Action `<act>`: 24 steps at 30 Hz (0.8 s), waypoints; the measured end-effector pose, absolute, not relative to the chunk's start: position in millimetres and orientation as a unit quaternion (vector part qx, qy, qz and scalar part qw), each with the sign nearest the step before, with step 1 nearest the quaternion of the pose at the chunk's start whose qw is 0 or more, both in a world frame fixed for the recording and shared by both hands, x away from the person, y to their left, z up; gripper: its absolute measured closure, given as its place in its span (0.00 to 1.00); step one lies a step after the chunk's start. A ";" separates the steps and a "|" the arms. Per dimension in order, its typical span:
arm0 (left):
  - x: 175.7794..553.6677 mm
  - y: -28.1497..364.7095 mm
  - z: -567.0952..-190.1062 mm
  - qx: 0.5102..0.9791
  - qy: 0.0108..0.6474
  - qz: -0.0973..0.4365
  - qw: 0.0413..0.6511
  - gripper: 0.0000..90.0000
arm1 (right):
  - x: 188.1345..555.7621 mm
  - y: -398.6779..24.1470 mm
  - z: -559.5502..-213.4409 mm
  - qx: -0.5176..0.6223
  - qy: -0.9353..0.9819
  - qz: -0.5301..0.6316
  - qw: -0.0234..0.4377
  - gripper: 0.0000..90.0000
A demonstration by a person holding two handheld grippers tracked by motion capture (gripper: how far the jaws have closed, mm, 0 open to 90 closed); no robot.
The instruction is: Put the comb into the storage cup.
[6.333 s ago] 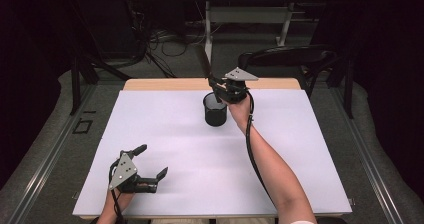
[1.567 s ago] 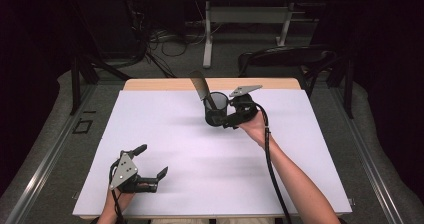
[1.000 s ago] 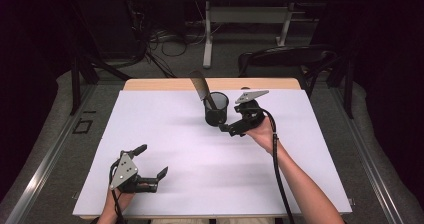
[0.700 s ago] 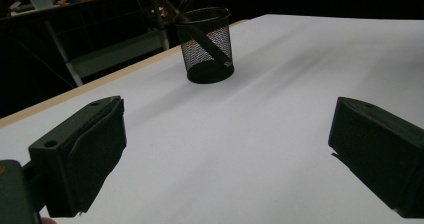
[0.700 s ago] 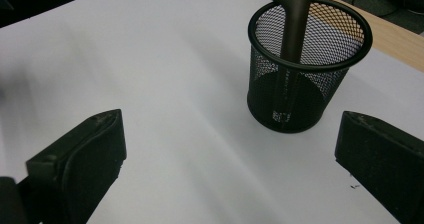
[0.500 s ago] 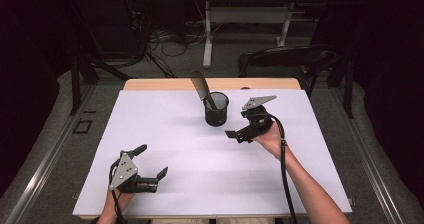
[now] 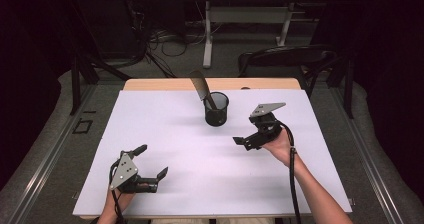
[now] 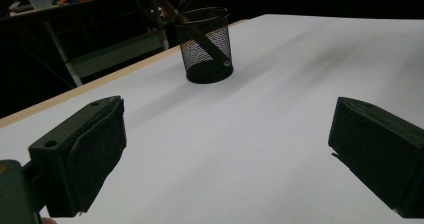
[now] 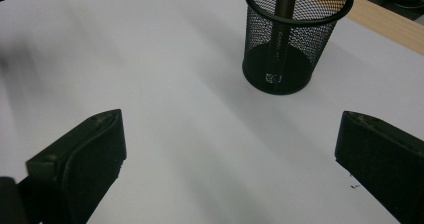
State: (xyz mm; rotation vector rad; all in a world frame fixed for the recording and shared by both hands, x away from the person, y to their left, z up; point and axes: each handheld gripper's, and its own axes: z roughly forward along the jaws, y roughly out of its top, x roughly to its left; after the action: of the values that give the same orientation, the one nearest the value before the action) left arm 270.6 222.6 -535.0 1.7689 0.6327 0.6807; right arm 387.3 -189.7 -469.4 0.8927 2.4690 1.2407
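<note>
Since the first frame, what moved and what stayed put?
The right gripper let go of the dark utensil, which now leans in the mesh cup, and drew back toward the person, jaws open, empty. The left gripper stayed open at the near left of the white table; the cup kept its spot.

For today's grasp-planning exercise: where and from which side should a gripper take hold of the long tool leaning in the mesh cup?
Probably the upper shaft of the long tool, where it leans out over the mesh cup rim toward the table's left. Come from above, the fingers straddling the shaft across its lean; the mesh wall blocks its lower part.
</note>
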 end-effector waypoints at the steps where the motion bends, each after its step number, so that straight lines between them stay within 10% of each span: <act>1: 270.6 222.7 -535.0 0.744 0.267 0.286 0.542 0.02 | 385.8 -191.2 -469.8 0.306 0.844 0.425 0.119 0.00; 24: 270.8 222.6 -535.2 0.744 0.268 0.286 0.542 0.02 | 353.5 -218.5 -480.9 0.320 0.849 0.400 0.129 0.00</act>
State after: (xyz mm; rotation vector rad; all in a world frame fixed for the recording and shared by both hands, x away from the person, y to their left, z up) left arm 270.8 222.6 -535.2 1.7674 0.6355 0.6784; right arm 353.5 -218.5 -480.9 0.9315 2.4678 1.1628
